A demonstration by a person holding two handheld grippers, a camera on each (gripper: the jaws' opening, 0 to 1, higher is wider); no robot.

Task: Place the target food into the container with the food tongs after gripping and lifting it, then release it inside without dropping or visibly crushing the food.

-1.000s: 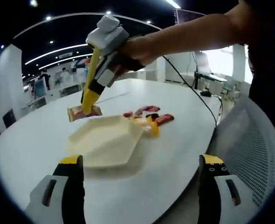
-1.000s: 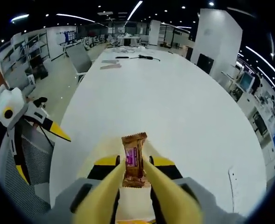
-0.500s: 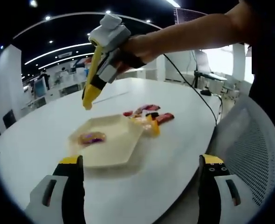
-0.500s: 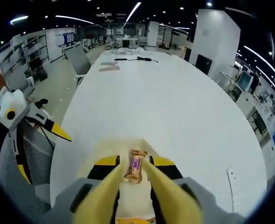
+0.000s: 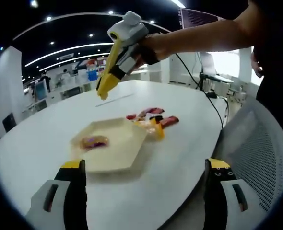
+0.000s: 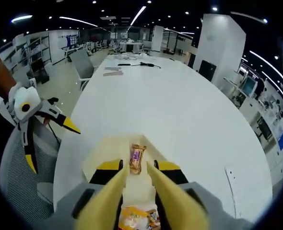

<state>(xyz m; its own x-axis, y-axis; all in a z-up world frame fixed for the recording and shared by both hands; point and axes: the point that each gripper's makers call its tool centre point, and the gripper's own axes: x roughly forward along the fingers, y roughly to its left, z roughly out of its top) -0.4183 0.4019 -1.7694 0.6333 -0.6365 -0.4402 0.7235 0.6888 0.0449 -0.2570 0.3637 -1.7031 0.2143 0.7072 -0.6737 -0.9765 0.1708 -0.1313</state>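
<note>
Snack bar [image 5: 94,142] is lying loose in the cream tray [image 5: 127,153], near its left side in the left gripper view; in the right gripper view the same snack bar [image 6: 137,158] lies flat on the tray [image 6: 100,153] just past the jaw tips. Right gripper [image 6: 136,168] hangs above the tray, jaws slightly parted, holding nothing; it shows up high in the left gripper view [image 5: 103,91]. Left gripper [image 5: 144,177] jaws wide apart, empty, low over the white table [image 5: 180,158]. Pile of wrapped snacks [image 5: 152,120] sits just beside the tray's far edge.

The snack bar [image 5: 94,142] dropped from the tongs [image 5: 102,91] into the tray [image 5: 113,154] — tongs since lifted away.
</note>
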